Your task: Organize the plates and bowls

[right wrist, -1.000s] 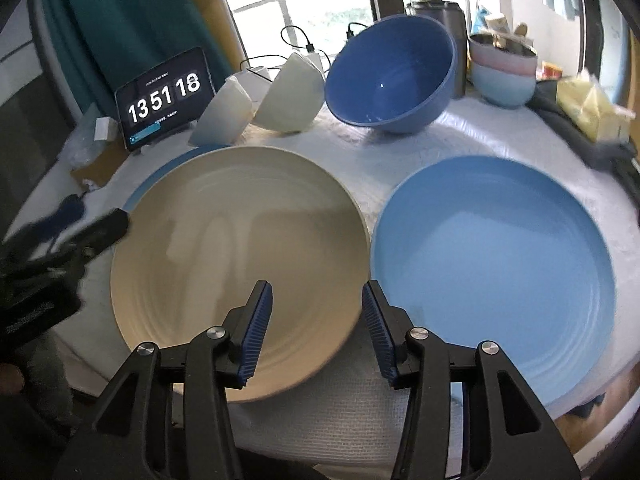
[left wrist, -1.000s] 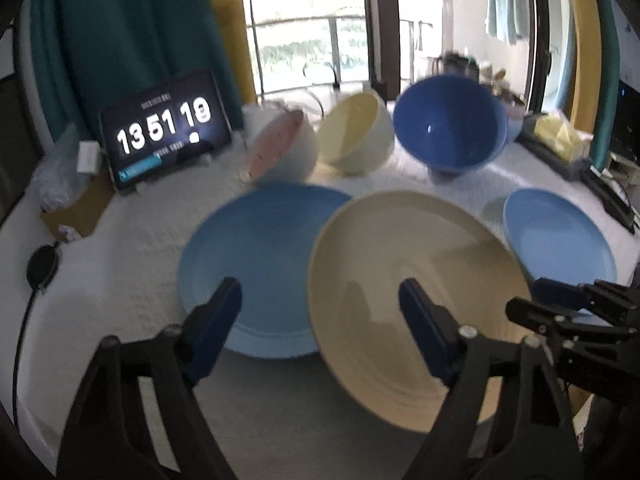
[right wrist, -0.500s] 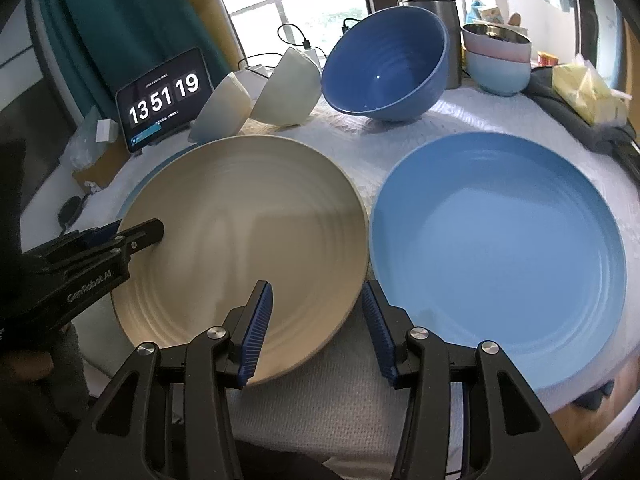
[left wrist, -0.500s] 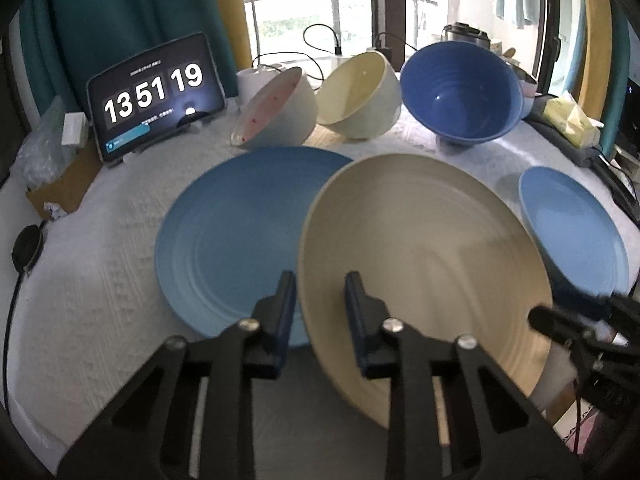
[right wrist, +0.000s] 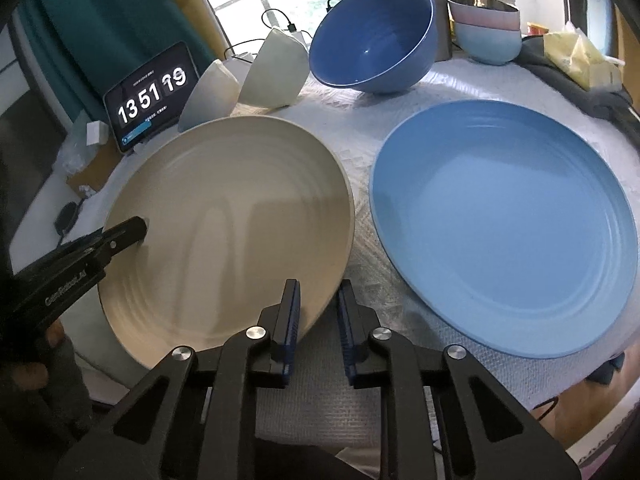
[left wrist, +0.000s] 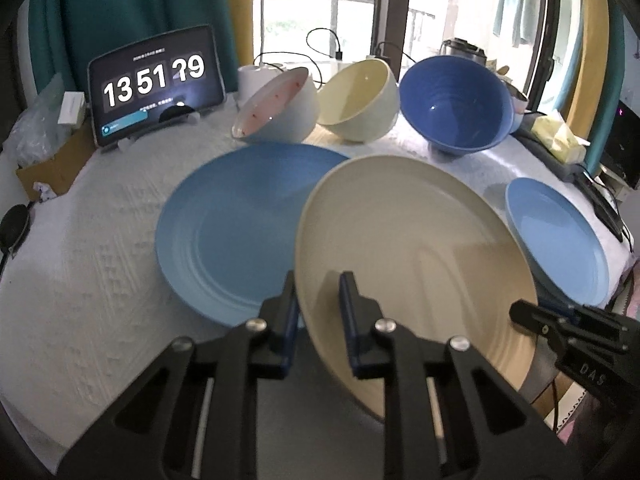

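On the white textured tablecloth (left wrist: 100, 264), the light blue round plate at the left (left wrist: 236, 236) lies flat, and the left edge of the wide cream ceramic plate (left wrist: 420, 248) overlaps it. The cream plate sits at the near middle of the table, tipped so that its left side stands higher than its right. The left gripper (left wrist: 318, 286) is closing on the near left rim, one pad under the lip and one on the inner face. The right gripper (right wrist: 318, 294) is closing on the near right rim, the lip between its blue pads. The step looks like a two-handed carry of the cream plate onto a blue one. To do it well, both grips should seat fully on the lip before any lift, since a glazed rim is likely to slip from a shallow pinch. The two hands should then rise together and level the plate, so neither pinch twists. To the right, the second light blue round plate (right wrist: 500, 232) lies apart from the cream one, with cloth showing between them. At the far side the tilted pink-lined white bowl (left wrist: 276, 108), cream bowl (left wrist: 360, 100) and dark blue bowl (left wrist: 452, 104) stand close, so the carry should stay low and near.
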The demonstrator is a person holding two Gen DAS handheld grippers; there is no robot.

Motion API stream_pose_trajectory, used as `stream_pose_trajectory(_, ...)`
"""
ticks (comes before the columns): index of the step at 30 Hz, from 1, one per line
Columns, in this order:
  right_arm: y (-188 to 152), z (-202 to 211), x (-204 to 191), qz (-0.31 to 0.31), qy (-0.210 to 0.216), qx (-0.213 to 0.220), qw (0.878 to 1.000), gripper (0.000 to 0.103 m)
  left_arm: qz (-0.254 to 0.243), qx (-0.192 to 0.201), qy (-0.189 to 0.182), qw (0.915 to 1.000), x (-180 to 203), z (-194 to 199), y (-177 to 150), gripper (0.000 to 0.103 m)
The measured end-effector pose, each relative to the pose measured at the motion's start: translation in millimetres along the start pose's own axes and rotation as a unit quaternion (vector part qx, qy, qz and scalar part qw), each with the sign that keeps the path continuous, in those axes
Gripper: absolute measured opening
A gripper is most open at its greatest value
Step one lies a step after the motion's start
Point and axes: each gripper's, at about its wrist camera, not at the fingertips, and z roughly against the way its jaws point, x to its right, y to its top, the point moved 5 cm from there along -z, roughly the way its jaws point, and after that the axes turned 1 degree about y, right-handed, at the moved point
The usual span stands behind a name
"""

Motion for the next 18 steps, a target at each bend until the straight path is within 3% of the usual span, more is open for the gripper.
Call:
stream_pose_trajectory(12, 22.2, 21.7, -24.6, 0.026, -0.024, 0.036, 0.999, 0.021, 0.013, 0.038, -0.013, 0.9991, -15.1, 25.0, 15.8, 0.020)
stream_pose_trajectory(18, 30.7, 16.6, -38.2, 0.039, -0.018, 0.034, 0.998, 0.021, 0.033, 0.035, -0.008, 0.9988, -31.8, 24.4, 17.2, 0.020)
